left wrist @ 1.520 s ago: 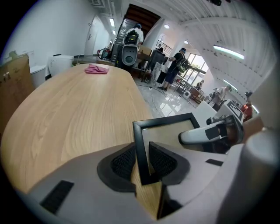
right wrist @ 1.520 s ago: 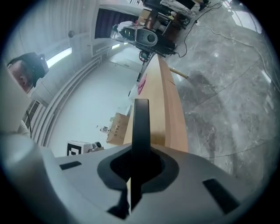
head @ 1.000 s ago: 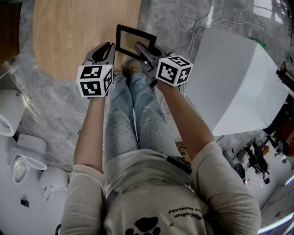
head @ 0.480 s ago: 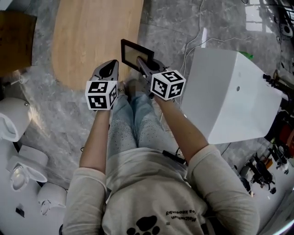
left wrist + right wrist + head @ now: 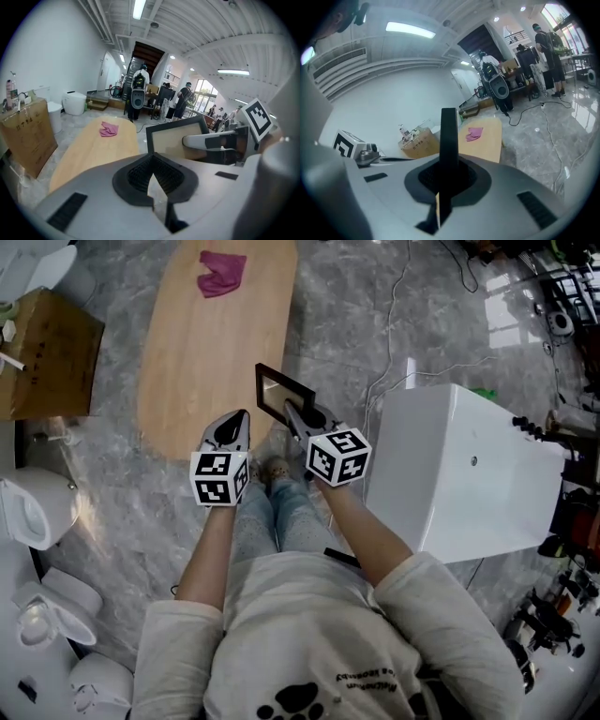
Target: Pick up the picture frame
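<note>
The picture frame [image 5: 279,393], thin black border around a tan panel, hangs in the air over the grey floor beside the wooden table. My right gripper [image 5: 294,414] is shut on its near right edge. In the right gripper view the frame [image 5: 449,138] stands edge-on as a black bar between the jaws of the right gripper [image 5: 446,177]. My left gripper [image 5: 237,422] is shut with nothing in it, a little left of the frame and apart from it. From the left gripper [image 5: 153,176] the frame [image 5: 176,137] shows ahead to the right, with the right gripper [image 5: 211,140] on it.
A long wooden table [image 5: 211,348] carries a pink cloth [image 5: 221,273]. A cardboard box [image 5: 47,352] stands at the left and white toilets [image 5: 33,512] below it. A big white cabinet [image 5: 459,474] is at the right. Cables [image 5: 401,329] cross the floor. People stand far off.
Both grippers have risen, and the frame has come up with the right one. The left jaws, slightly apart beside the frame earlier, are now closed on nothing.
</note>
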A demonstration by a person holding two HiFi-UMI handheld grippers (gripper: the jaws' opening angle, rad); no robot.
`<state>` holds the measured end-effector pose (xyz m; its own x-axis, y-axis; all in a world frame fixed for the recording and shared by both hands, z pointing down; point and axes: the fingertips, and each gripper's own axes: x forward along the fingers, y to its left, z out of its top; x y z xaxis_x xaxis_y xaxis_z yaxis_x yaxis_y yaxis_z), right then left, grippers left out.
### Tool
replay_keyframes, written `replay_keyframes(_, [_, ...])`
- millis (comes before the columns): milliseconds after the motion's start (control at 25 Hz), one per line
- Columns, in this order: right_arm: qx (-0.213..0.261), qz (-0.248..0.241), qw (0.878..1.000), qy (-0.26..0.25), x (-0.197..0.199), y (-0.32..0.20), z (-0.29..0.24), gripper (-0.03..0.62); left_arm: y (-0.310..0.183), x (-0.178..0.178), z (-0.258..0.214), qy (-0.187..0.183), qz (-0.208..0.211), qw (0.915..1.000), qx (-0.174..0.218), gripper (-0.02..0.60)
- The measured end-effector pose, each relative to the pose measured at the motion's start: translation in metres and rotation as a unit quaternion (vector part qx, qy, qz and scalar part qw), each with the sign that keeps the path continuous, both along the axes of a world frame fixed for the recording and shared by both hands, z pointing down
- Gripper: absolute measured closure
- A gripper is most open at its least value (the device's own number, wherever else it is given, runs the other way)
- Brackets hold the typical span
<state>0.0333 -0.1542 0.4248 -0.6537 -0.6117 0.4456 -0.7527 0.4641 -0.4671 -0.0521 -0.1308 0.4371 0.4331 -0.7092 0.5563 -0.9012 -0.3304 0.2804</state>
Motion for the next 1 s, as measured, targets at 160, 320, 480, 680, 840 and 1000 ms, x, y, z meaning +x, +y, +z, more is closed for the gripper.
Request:
replay_keyframes(160, [0.049, 0.005, 0.999, 0.013, 0.004, 0.000, -0.046, 0.579, 0.004, 0.000, -0.039, -0.005, -0.005, 0.9994, 0.035, 0.573])
replay_keyframes(320, [0.104, 0.007, 0.994, 0.026, 0.008, 0.003, -0.091, 0.579, 0.006, -0.001, -0.079, -0.010, -0.007, 0.9973, 0.072, 0.574])
replay_keyframes(480, [0.148, 0.018, 0.989, 0.025, 0.009, 0.007, -0.130, 0.579, 0.005, -0.005, -0.113, -0.018, -0.008, 0.9939, 0.108, 0.574])
replay_keyframes(680, [0.177, 0.028, 0.984, 0.021, 0.012, 0.020, -0.163, 0.579, 0.009, -0.007, -0.152, -0.020, -0.010, 0.9892, 0.145, 0.574])
replay_keyframes(840, [0.207, 0.029, 0.978, 0.019, 0.010, 0.029, -0.189, 0.579, 0.013, -0.010, -0.185, -0.022, -0.011, 0.9828, 0.183, 0.574])
replay_keyframes(1000, [0.232, 0.028, 0.972, 0.019, 0.017, 0.036, -0.206, 0.579, 0.020, -0.005, -0.211, -0.030, -0.005, 0.9754, 0.218, 0.574])
